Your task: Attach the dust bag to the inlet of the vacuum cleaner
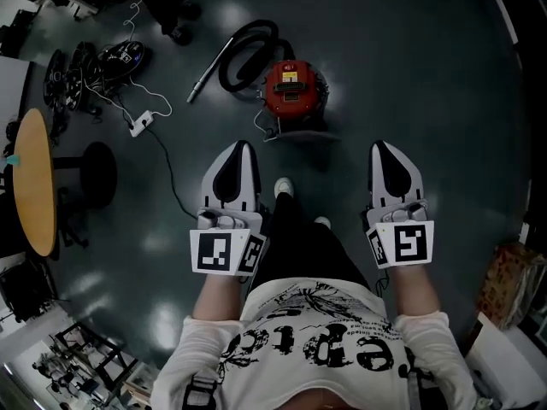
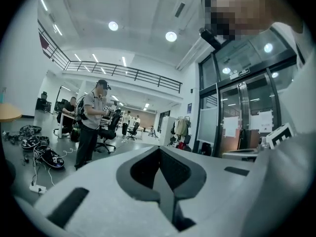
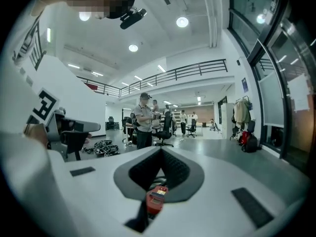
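The red vacuum cleaner point(image 1: 291, 92) stands on the dark floor ahead of my feet, with its black hose point(image 1: 248, 51) coiled behind it. I see no dust bag in any view. My left gripper point(image 1: 242, 150) and right gripper point(image 1: 382, 150) are held level at waist height, side by side, well above the vacuum. Both are shut with nothing between the pads. In the left gripper view the left gripper point(image 2: 160, 150) points across the hall. In the right gripper view the vacuum cleaner point(image 3: 156, 199) shows as a red patch through the slot below the shut right gripper point(image 3: 161, 152).
A round wooden table point(image 1: 34, 182) and a black stool point(image 1: 97, 173) stand at the left. A white power strip point(image 1: 139, 125) and its cable trail to a heap of gear point(image 1: 85, 68). A cardboard box point(image 1: 511, 284) sits at the right. A person point(image 2: 94, 125) stands farther off.
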`<state>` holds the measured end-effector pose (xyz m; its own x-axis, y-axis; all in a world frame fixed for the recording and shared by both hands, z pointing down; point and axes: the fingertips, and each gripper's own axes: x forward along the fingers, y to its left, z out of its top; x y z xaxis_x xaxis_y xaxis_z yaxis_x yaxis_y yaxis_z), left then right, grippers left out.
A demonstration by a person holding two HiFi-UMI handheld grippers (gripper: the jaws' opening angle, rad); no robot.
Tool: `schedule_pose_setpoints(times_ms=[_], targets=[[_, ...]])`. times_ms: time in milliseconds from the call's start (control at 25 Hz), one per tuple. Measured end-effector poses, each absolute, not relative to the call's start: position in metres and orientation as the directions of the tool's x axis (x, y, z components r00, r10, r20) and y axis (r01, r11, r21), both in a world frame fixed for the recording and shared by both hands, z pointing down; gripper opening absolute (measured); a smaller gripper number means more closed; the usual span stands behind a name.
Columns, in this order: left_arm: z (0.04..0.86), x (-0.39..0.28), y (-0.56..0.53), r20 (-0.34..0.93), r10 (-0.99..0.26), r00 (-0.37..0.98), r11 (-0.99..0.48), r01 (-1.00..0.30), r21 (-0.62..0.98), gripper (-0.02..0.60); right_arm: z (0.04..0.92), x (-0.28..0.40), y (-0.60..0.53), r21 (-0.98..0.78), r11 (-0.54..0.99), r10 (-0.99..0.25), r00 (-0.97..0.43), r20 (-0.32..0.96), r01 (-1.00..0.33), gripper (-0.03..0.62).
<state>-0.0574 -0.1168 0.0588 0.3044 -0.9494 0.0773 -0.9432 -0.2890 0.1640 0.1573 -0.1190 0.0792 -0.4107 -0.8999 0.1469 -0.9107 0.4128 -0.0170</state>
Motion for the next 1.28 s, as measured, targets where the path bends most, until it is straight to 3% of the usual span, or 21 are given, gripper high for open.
schedule_pose_setpoints(times_ms=[960, 1280], targets=[[-0.007, -0.042, 0.021, -0.004, -0.935, 0.354, -0.353, -0.933, 0.074, 0.004, 0.001, 0.159, 0.020, 0.080, 0.439, -0.899, -0.435, 0.057, -0.895, 0.002], [-0.007, -0.008, 0.036, -0.002, -0.893, 0.450, -0.449, -0.892, 0.040, 0.004, -0.003, 0.166, 0.035, 0.088, 0.422, -0.907, -0.419, 0.051, -0.902, 0.002]])
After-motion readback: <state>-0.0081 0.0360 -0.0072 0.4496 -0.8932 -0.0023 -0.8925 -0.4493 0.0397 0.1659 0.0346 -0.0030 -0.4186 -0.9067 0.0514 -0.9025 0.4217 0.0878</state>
